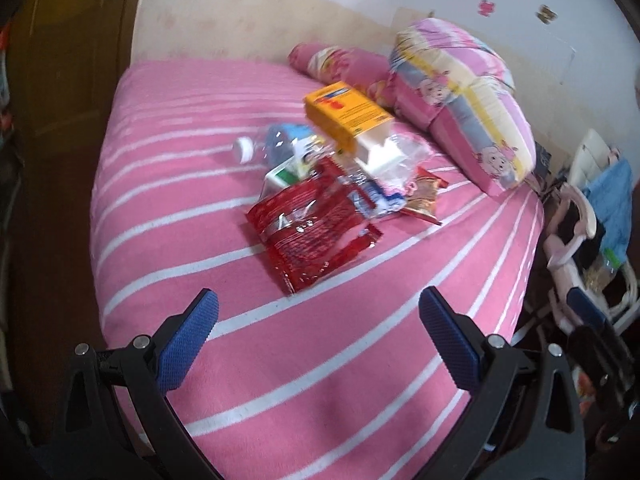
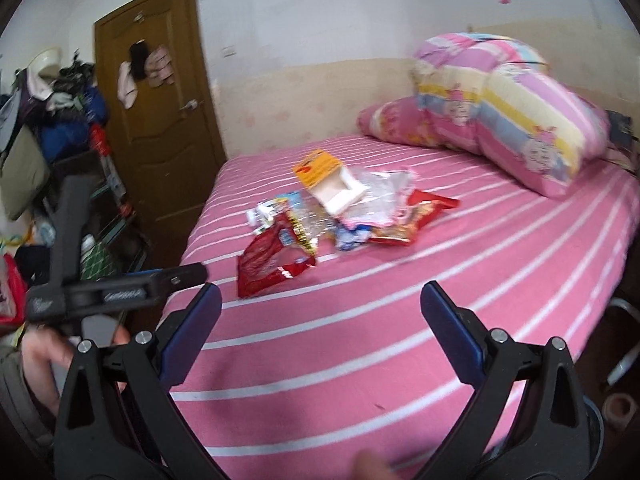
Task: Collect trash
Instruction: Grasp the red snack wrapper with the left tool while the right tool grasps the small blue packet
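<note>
- We see the trash heaped together mid-bed on the pink striped blanket: red wrapper nearest us, yellow box on top, clear bottle behind with its white cap toward the door side, a second red snack bag on the pillow side.
- Risk, our judgement: the wrapper lies flat and glossy on soft cloth, so closing fingers may slide off it or pinch blanket along with it.
- Risk: the box sits tilted on the heap; pulling anything from below could tip it over.
- Risk: the bottle is round and could roll off toward the bed edge if nudged.
- Left gripper: fingers spread wide, nothing between them, above the blanket, short of the wrapper.
- Right gripper: likewise wide apart, empty, well back from the heap.
- No bin or bag for the trash shows in either view.
</note>
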Motion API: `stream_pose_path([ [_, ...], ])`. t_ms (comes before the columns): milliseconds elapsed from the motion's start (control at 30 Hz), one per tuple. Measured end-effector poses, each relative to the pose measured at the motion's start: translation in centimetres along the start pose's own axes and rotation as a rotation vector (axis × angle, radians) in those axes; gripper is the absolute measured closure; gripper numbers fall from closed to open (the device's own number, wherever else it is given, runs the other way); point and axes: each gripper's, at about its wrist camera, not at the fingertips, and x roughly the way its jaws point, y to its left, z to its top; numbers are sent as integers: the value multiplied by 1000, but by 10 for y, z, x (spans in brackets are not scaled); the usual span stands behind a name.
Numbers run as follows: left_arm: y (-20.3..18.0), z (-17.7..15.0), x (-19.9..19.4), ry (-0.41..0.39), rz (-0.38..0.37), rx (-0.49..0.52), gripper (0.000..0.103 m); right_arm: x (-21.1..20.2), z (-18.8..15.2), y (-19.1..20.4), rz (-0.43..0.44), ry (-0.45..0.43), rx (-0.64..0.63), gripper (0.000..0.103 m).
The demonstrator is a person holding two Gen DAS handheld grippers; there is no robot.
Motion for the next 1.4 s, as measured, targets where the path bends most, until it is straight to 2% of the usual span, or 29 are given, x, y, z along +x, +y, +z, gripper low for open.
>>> stream_pose_path([
  [67,5,4,11,22,-1,-16,6,12,4,-4,8,-1,13,4],
  [300,-5,15,46,67,36,79,6,62,20,-51,-14,25,184,4],
  [467,-12,22,67,81,47,122,6,91,22,-72,-8,69,241,4],
  [633,-18,29,87,83,83,167,6,124,24,-82,38,111,292,4],
  [800,-15,34,103,87,117,162,6,160,20,-88,89,166,353,5],
  [967,-13,36,116,108,109,159,6,187,19,-95,165,228,444,5],
  [1067,-18,35,122,114,106,183,6,199,19,-98,182,231,486,5],
  [1133,-20,34,124,118,102,192,6,206,23,-98,177,229,480,8],
  [1233,-20,35,129,125,100,185,6,219,26,-95,176,252,462,25],
  [1400,-17,37,137,139,123,181,6,235,23,-97,167,268,473,31],
])
